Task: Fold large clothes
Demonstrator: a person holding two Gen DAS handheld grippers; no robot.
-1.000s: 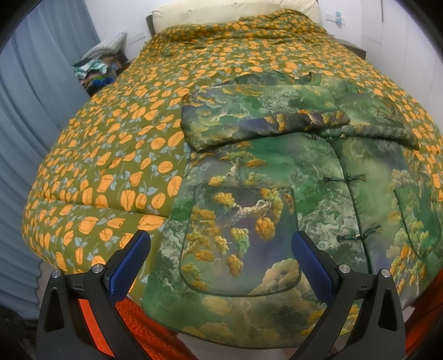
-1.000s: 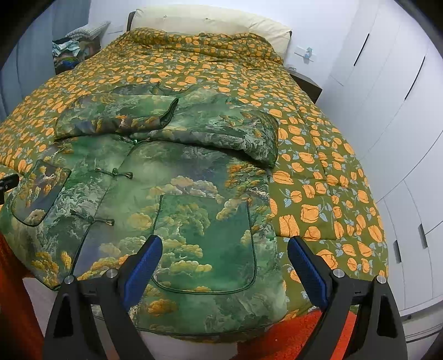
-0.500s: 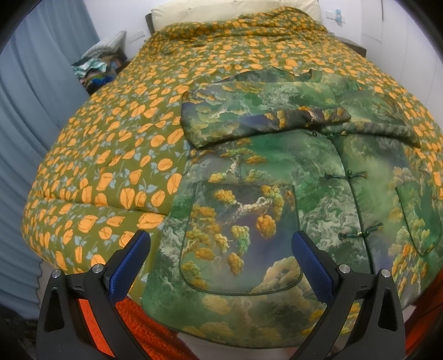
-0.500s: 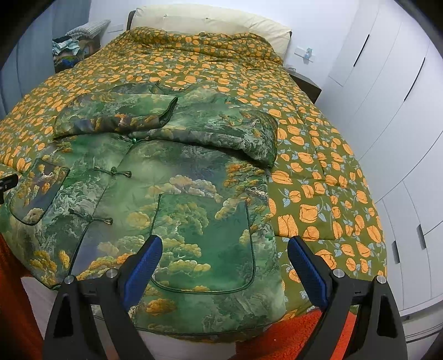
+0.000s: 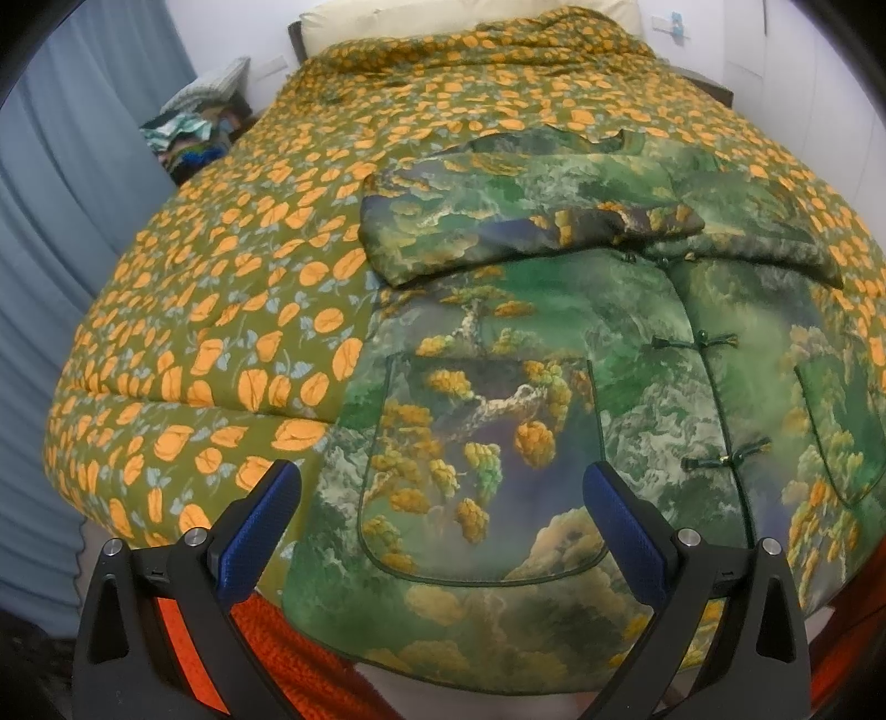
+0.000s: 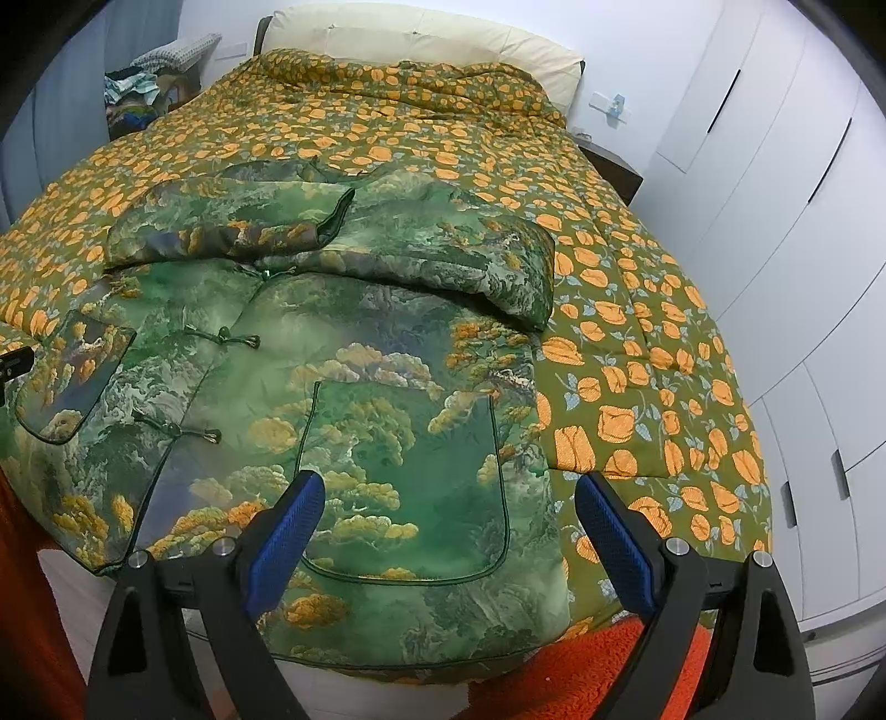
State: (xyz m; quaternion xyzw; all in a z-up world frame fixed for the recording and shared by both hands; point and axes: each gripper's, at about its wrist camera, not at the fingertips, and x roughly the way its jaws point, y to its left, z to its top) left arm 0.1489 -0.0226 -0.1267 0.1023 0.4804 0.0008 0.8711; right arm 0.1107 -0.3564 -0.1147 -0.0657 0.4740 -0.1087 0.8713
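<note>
Above the jacket (image 5: 554, 343) hem, both claws agape

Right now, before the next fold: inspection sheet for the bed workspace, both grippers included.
Surface: bed with an orange-flowered quilt, cream pillow at the head.
Job's things: green landscape-print jacket lies face up, fastened, both sleeves folded across the chest; hem hangs over the foot edge.
Clutter: pile of clothes beside the bed near the curtain.
Grippers: left gripper open, above the hem at one patch pocket; right gripper open, above the hem at the other pocket; neither holds fabric.
Cables: nothing seen.
Surroundings: white wardrobe doors, blue curtain, orange fuzzy fabric below the foot of the bed.
</note>
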